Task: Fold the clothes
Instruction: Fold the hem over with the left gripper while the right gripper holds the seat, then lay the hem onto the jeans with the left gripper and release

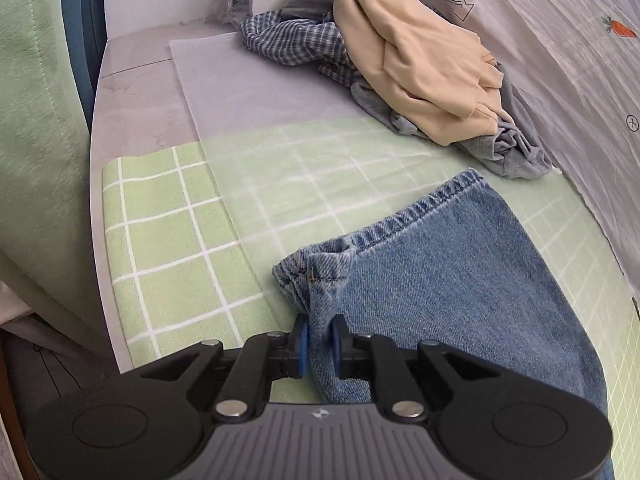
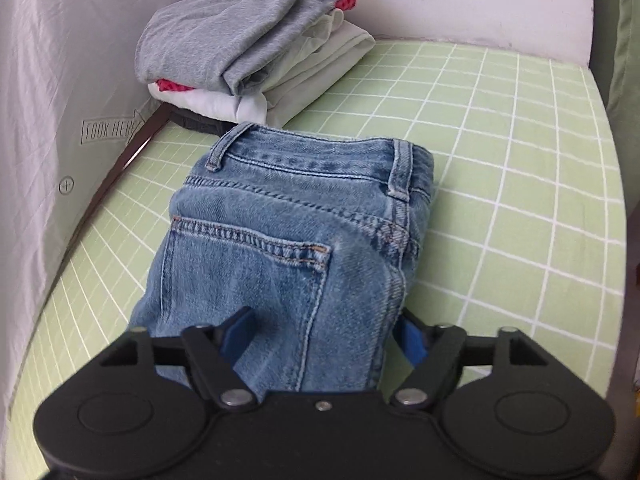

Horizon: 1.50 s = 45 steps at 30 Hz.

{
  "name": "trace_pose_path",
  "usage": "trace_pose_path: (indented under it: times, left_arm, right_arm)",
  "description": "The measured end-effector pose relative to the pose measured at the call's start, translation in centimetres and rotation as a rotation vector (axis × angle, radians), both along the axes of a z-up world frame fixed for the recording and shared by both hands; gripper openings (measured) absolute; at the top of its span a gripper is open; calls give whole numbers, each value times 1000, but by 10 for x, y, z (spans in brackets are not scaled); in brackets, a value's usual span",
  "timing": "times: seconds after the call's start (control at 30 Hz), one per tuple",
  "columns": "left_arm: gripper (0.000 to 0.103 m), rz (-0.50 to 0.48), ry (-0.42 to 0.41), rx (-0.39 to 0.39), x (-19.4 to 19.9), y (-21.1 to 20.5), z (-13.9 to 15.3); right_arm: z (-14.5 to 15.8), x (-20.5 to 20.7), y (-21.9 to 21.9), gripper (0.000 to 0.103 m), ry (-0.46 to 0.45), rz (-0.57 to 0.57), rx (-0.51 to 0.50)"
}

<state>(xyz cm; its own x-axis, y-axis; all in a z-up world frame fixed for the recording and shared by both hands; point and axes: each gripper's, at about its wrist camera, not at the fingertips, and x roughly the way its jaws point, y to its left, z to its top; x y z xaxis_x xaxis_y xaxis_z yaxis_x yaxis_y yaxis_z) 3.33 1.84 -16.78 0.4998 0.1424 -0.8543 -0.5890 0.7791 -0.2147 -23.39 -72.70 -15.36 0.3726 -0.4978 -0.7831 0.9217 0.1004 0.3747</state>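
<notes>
A: Left wrist view?
B: A fold of the jeans (image 1: 452, 264) near the hem is pinched between the closed pads of the left gripper (image 1: 320, 346). Denim is spread on the green checked mat (image 1: 168, 216). An unfolded clothes pile (image 1: 400, 64) is seen beyond.

A: Right wrist view?
B: The right gripper (image 2: 326, 338) is held wide open; the jeans' pocket end is straddled by the jaws, waistband at the far end. A folded stack (image 2: 256, 60) is seen behind.

One pair of blue denim jeans (image 2: 280, 240). One folded stack (image 2: 256, 60) at eleven o'clock holds about five garments. One loose heap (image 1: 400, 68) at one o'clock: three pieces, cream, checked, grey. Two black grippers.
</notes>
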Motion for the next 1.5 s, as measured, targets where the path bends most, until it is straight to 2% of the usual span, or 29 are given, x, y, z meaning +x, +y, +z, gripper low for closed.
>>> trace_pose_path:
  times: [0.1,0.2,0.23,0.27,0.3,0.33,0.37,0.43,0.57,0.6,0.63,0.67,0.7,0.77,0.8,0.83,0.9,1.0,1.07,1.17,1.23,1.3,1.4,1.5]
  left_arm:
    - [18,20,2,-6,0,-1,-1]
    - [18,33,-2,-9,-1,-2,-1]
    - [18,34,-2,-7,-1,-2,-1]
    - [18,36,-3,-5,-1,-3,-1]
    - [18,37,-4,-3,0,-3,-1]
    - [19,38,-4,-1,0,-4,-1]
    - [20,39,-5,1,0,-5,-1]
    - [21,41,-6,5,0,-6,-1]
    - [26,46,-15,4,0,-8,-1]
    - [33,48,-25,-5,0,-8,-1]
    - [41,46,-35,-12,0,-9,-1]
    - [43,44,-45,-19,1,-10,-1]
    - [44,44,-45,-12,1,-11,-1]
    - [42,42,-40,8,2,-15,-1]
    - [38,39,-37,19,3,-16,-2]
    - [17,36,-34,29,3,-17,-2]
    - [15,43,-46,2,1,-14,-2]
    - [11,36,-74,-13,-2,-15,6]
    - [11,-16,-112,9,-2,-26,18]
    - [11,-158,-191,36,1,-58,42]
    - [11,-268,-242,32,4,-86,56]
    - [11,-432,-288,24,5,-126,69]
    - [11,-686,-304,-11,3,-189,72]
    - [11,-921,-226,-63,-5,-243,54]
  right_arm:
    - [-3,0,-10,80,-19,-41,5]
    - [3,4,-21,79,-29,-25,-22]
    - [3,3,-26,68,-46,-32,-18]
    - [4,1,-29,42,-62,-38,-17]
    - [7,-2,-31,35,-74,-36,-29]
    - [11,-5,-32,29,-86,-35,-41]
    - [13,-7,-34,27,-92,-31,-54]
    - [7,-3,-36,27,-20,-3,-78]
    - [4,6,-37,44,100,47,-100]
    - [7,8,-36,50,136,57,-109]
    - [10,12,-34,62,181,61,-115]
    - [12,15,-32,75,228,63,-124]
    - [15,18,-30,81,280,63,-141]
    - [21,21,-22,84,350,72,-189]
    - [25,23,-17,85,376,80,-213]
    - [28,24,-13,88,392,85,-233]
    - [35,26,-4,92,416,86,-268]
    - [44,31,5,92,424,90,-305]
    - [48,34,9,92,417,94,-318]
    - [50,39,15,93,399,100,-319]
    - [49,42,18,93,389,106,-317]
    - [48,45,21,93,387,117,-315]
    - [45,49,24,93,386,137,-311]
    - [42,52,27,93,382,156,-306]
